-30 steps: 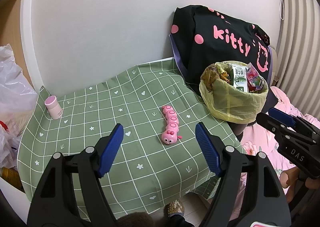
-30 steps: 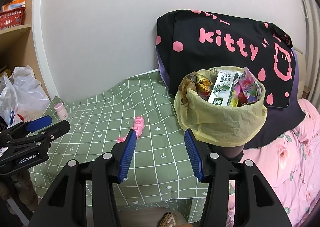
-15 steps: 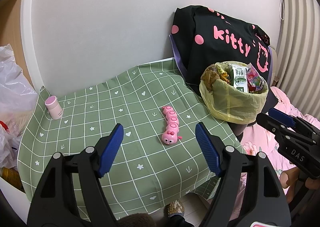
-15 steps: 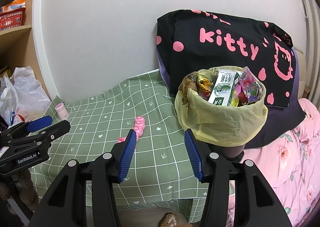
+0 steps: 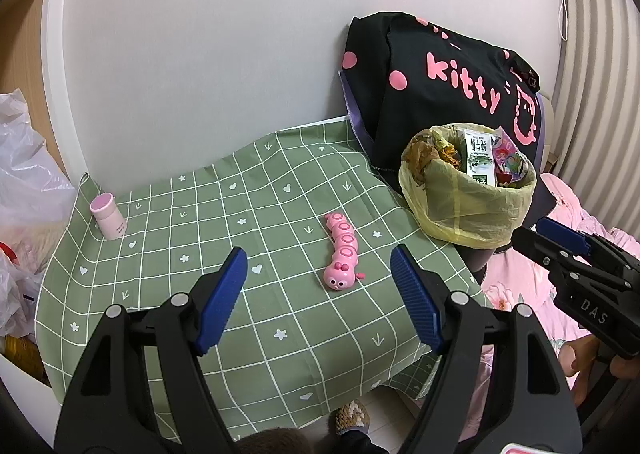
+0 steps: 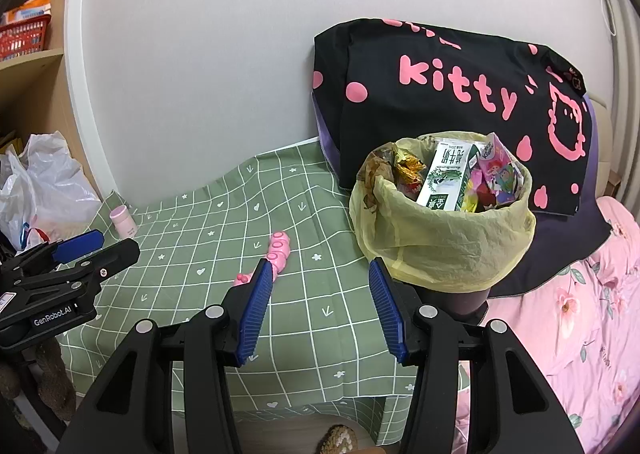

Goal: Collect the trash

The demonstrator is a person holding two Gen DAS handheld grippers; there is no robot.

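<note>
Left claw [image 5: 318,286]: released, blue pads wide apart, nothing between them. It hangs above the near part of the counter [image 5: 280,354], which is draped in a green grid-pattern cloth with white hearts and flowers.

Right claw [image 6: 320,304]: also released, pads apart, holding nothing. It sits over the near right corner of the counter, just in front of the trash bin [image 6: 440,238]. Its left pad covers part of the pink caterpillar toy [image 6: 279,248] in the right wrist view.

Each claw shows in the other's view: the right one enters at the far right edge of the left wrist view, the left one at the far left edge of the right wrist view.

Pink caterpillar toy: lies on the cloth near the middle of the counter, head toward the near edge, well apart from both claws' pads in the left wrist view [image 5: 342,252].

Trash bin: stands off the right side of the counter, lined with a yellow plastic bag folded over its rim. It is full to the top: a green-and-white milk carton [image 6: 446,178] stands upright in it, with colourful wrappers [image 6: 498,174] beside the carton and a gold crumpled wrapper [image 6: 406,164] on the left.

Small pink bottle [image 5: 107,216]: upright at the far left corner of the cloth.

Behind the bin: a black pillow with pink "kitty" lettering [image 6: 452,94] leaning against the white wall. Pink floral bedding [image 6: 580,314] to the right. White plastic bags [image 6: 44,182] at far left.
</note>
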